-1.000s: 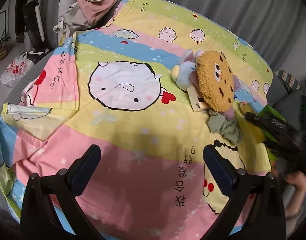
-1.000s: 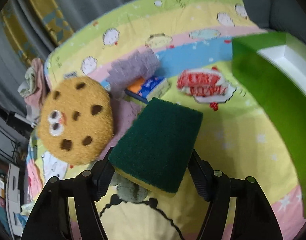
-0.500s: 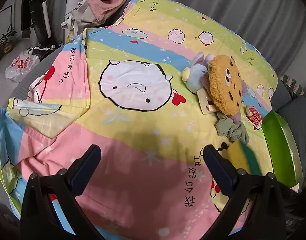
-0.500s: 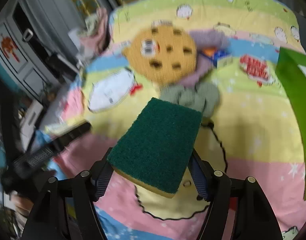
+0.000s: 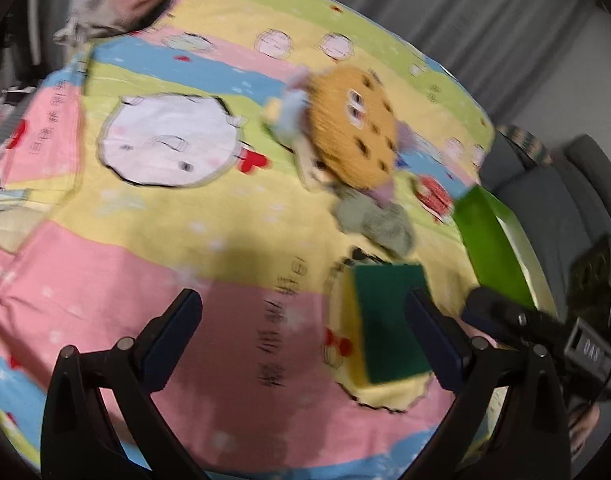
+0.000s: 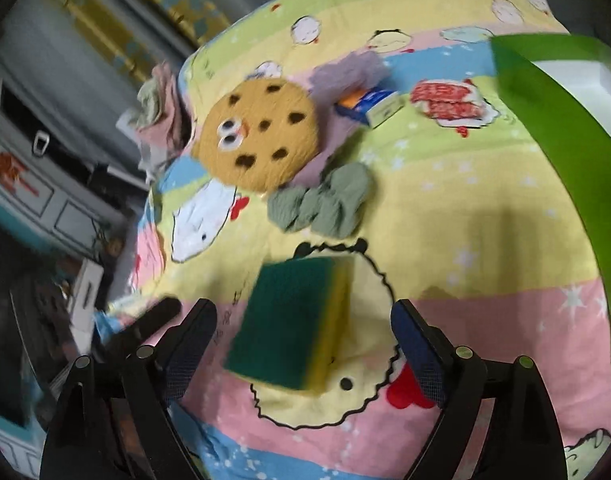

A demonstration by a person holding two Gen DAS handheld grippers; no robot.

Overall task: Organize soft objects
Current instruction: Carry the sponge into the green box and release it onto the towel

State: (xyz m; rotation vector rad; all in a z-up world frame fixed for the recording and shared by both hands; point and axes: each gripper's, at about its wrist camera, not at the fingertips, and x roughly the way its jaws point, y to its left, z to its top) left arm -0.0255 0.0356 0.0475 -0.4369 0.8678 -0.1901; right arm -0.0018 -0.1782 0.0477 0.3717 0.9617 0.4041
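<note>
On the pastel cartoon-print bedspread point(image 6: 485, 240), the right gripper point(image 6: 303, 340), jaws just spread wide, releases the green-and-yellow scrubbing sponge point(image 6: 289, 320) lying loose between them. Beyond it wait a round cookie-shaped plush cushion point(image 6: 261, 136) and crumpled grey-green cloth point(image 6: 325, 204), unsorted. The left gripper point(image 5: 301, 320) hangs apart, empty.

Both grippers are black. The left gripper point(image 5: 301, 326) has two angled fingers with dark blue pads point(image 5: 173, 330) and round silver screws on the arms. The right gripper point(image 6: 303, 338) looks the same; its blue pads point(image 6: 419, 354) have a fine mesh texture.
</note>
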